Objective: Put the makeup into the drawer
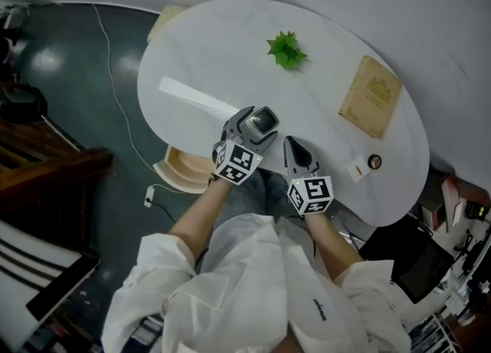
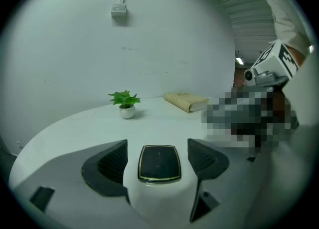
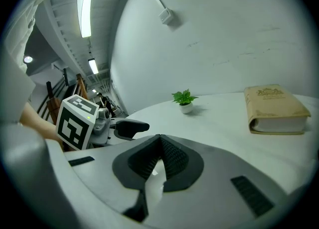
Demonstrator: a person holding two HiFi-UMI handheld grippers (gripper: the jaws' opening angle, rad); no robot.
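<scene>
A makeup jar with a white body and a black, gold-rimmed lid [image 2: 159, 163] sits between the jaws of my left gripper [image 2: 158, 159], which is shut on it. In the head view that gripper [image 1: 259, 123] holds the jar [image 1: 264, 119] above the near middle of the white oval table [image 1: 230, 44]. My right gripper [image 1: 294, 146] hovers just to its right, shut with nothing in it; its pads [image 3: 172, 159] meet. An open light-wood drawer [image 1: 181, 169] juts out under the table's near left edge. A small round dark item [image 1: 374, 161] and a small white piece [image 1: 356, 170] lie at the near right.
A small green potted plant [image 1: 286, 50] stands at the table's far middle and a tan book [image 1: 371, 97] lies at the right. A pale strip [image 1: 196, 98] crosses the table's left part. A white cable and plug [image 1: 149, 196] lie on the dark floor at left.
</scene>
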